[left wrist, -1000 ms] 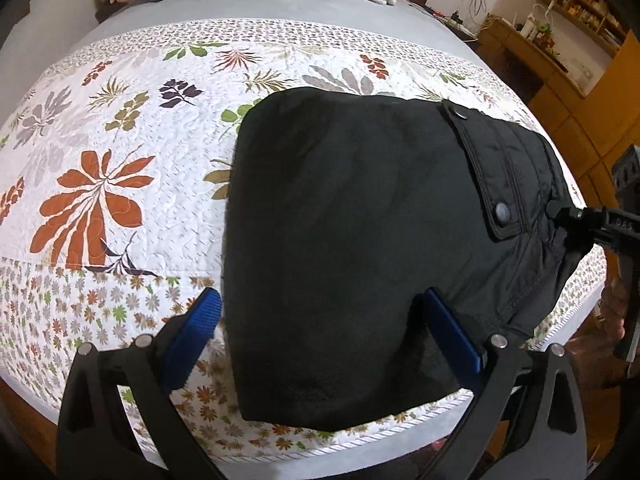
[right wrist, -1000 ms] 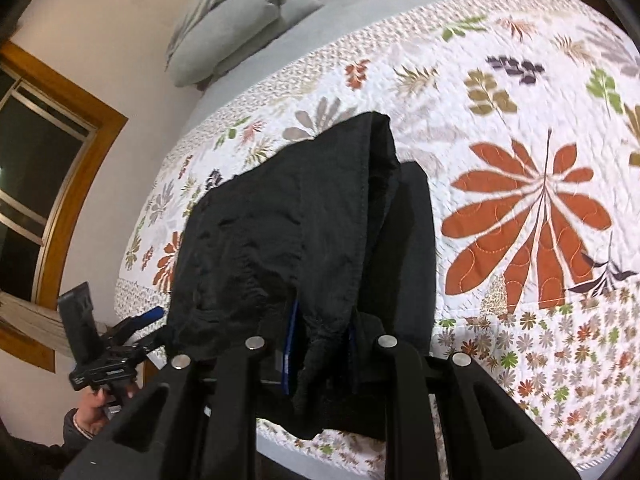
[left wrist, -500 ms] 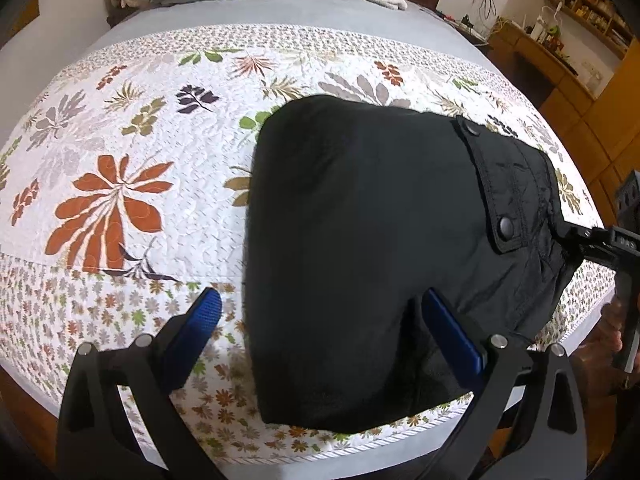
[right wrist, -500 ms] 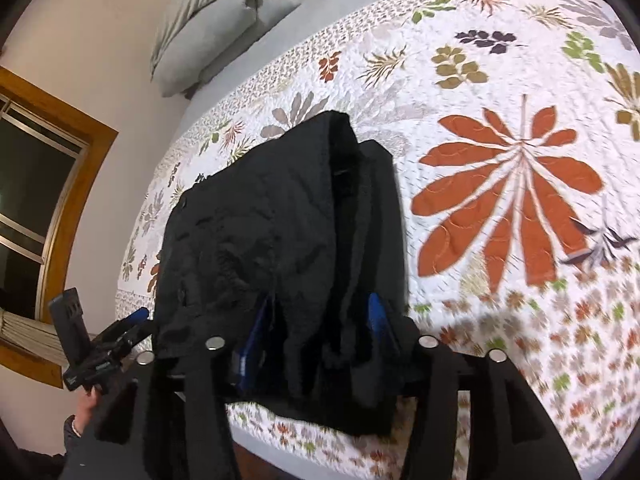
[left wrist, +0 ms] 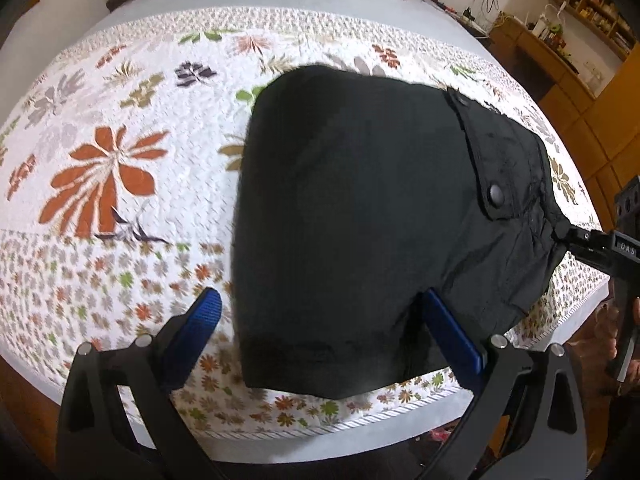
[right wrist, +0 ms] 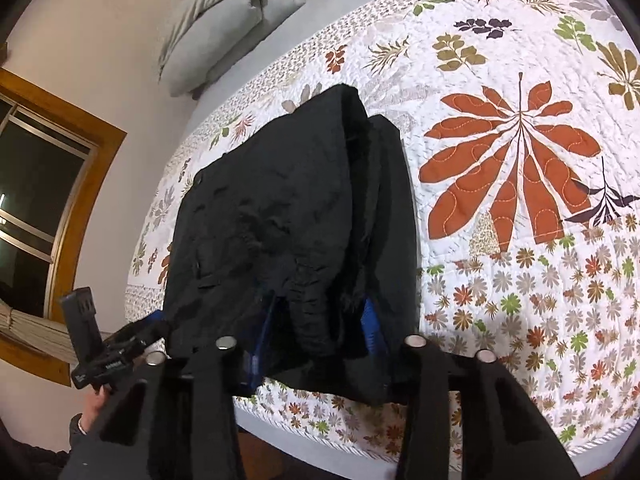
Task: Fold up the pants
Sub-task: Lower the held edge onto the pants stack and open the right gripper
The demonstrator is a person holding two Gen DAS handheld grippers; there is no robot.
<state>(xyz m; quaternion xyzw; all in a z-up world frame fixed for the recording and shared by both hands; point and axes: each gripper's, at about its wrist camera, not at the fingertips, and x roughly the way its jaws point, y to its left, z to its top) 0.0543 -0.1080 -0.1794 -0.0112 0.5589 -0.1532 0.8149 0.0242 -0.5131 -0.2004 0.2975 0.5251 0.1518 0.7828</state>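
Bedroom, floral quilt [left wrist: 120, 184] on bed, folded black pants [left wrist: 360, 216] lying near its front edge, left hand-held gripper [left wrist: 320, 328] spread wide over pants hem, gripping nothing, right hand-held gripper [right wrist: 316, 332] closing around bunched waistband, grey pillows [right wrist: 216, 28] behind.

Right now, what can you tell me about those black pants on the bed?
The black folded pants lie in a thick bundle near the edge of the white leaf-print quilt. Matte fabric, a pocket flap with round snaps. The right gripper is closing around a bunched fold; the left gripper stands open astride the near edge.
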